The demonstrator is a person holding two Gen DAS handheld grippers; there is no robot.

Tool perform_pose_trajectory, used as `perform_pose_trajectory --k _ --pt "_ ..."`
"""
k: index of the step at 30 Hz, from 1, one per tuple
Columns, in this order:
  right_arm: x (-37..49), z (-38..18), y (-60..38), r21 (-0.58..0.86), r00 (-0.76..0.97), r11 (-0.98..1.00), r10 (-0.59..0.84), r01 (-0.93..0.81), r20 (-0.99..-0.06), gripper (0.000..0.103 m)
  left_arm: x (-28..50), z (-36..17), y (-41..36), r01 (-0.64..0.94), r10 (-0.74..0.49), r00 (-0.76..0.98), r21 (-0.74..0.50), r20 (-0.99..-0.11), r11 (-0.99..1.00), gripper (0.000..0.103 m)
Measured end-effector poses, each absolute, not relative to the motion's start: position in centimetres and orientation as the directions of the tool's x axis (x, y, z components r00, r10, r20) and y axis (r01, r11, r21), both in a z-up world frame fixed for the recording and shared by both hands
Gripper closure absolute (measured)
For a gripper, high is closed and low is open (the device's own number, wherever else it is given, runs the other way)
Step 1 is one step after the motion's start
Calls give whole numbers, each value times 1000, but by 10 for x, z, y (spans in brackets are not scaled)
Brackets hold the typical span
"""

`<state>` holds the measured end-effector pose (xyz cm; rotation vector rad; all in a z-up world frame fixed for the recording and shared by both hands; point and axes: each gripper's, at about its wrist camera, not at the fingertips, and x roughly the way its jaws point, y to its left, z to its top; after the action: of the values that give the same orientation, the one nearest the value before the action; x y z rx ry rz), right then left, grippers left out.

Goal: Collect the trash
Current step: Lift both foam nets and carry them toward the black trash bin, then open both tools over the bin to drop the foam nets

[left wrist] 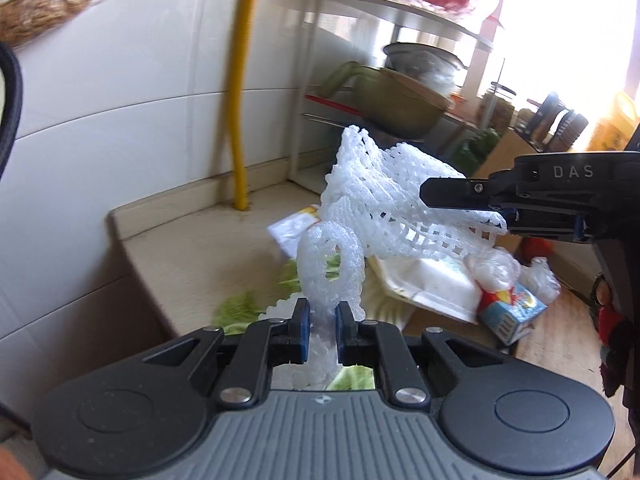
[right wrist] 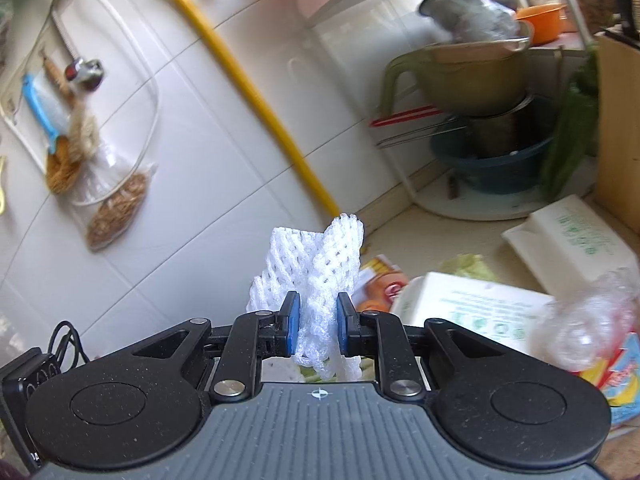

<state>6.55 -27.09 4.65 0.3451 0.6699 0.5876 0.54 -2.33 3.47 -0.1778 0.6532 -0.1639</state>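
In the left wrist view my left gripper [left wrist: 323, 312] is shut on a twisted loop of white foam net [left wrist: 332, 256], held above the counter. My right gripper [left wrist: 436, 196] reaches in from the right, shut on a larger white foam net sleeve [left wrist: 380, 196] that hangs just behind the loop. The right wrist view shows that gripper [right wrist: 318, 308] with its blue pads pressed on the folded foam net [right wrist: 316, 264]. More trash lies below: a white foam box [left wrist: 432, 280], a snack wrapper [left wrist: 296, 224], crumpled clear plastic [right wrist: 592, 320], a small carton [left wrist: 512, 312] and green leaves [left wrist: 240, 308].
The beige countertop [left wrist: 192, 248] ends at a tiled wall, with a yellow hose [left wrist: 240, 120] running down it. A white rack holds stacked pots and basins [right wrist: 472, 80] at the back right. Brushes and a bag [right wrist: 116, 208] hang on the wall at left.
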Motion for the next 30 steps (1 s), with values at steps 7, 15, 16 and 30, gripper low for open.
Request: perform_pose_trajectory --k 7,15,16,30 --pt "68 39 -217 481 526 723 690 -495 -496 78 -14 25 26 -65 -77 799 -213 -597 975 91" --pt "74 27 -143 487 408 654 750 -579 -521 78 -32 11 88 -227 57 785 -200 -616 953 91" --pt "75 24 -134 489 392 647 753 -585 -528 78 -33 9 95 -244 69 779 -201 -623 949 91" --pt "86 -23 -42 425 276 666 684 -613 -675 78 -24 -42 152 -367 118 690 -203 -714 908 91"
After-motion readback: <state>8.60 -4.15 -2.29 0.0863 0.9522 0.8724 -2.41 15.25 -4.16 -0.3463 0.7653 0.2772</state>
